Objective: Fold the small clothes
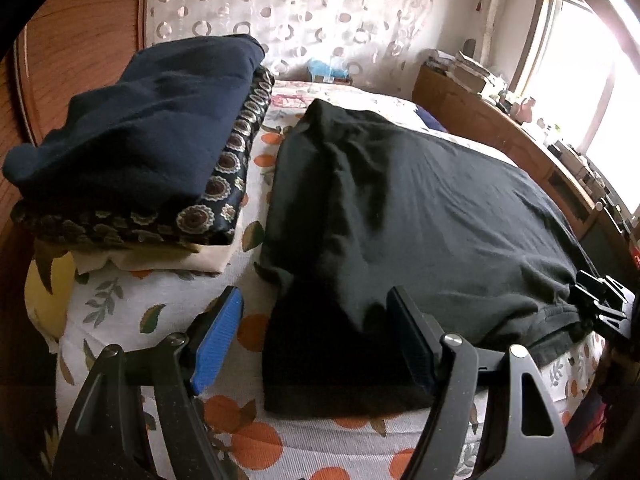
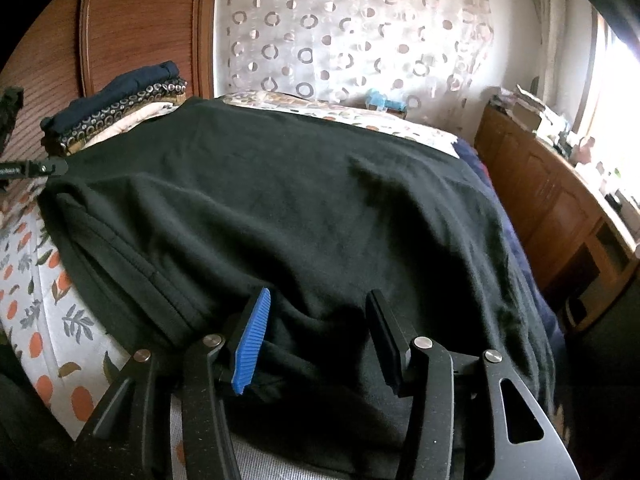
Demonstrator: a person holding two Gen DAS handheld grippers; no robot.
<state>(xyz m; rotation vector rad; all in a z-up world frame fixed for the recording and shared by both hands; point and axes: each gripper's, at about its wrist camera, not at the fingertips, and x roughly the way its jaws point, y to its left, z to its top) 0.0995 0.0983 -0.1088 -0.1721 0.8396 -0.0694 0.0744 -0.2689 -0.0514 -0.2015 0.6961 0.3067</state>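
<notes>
- Black cotton garment (image 1: 400, 208) lies flat on the orange-print bedsheet (image 1: 248, 440), right of the folded clothes stack (image 1: 132, 152).
- Your left gripper (image 1: 316, 340) is spread over its near corner, nothing clamped: close too shallow and you'll pinch one layer.
- Right gripper (image 2: 316, 340) gapes over the hem, no grip either: uneven lift skews the fold.

Background stuff: the bed sheet (image 1: 256, 440) has an orange-fruit and leaf print and runs right under the gripper and off to its left. Straight ahead, far back, hangs a sheer curtain (image 1: 304, 12) covered in ring shapes, with something small and light blue (image 1: 326, 69) at its foot. Ahead on the left is a reddish wooden panel (image 1: 76, 36). Off to the right, a wooden cabinet (image 2: 552, 208) loaded with clutter sits below a bright window (image 1: 580, 68).
</notes>
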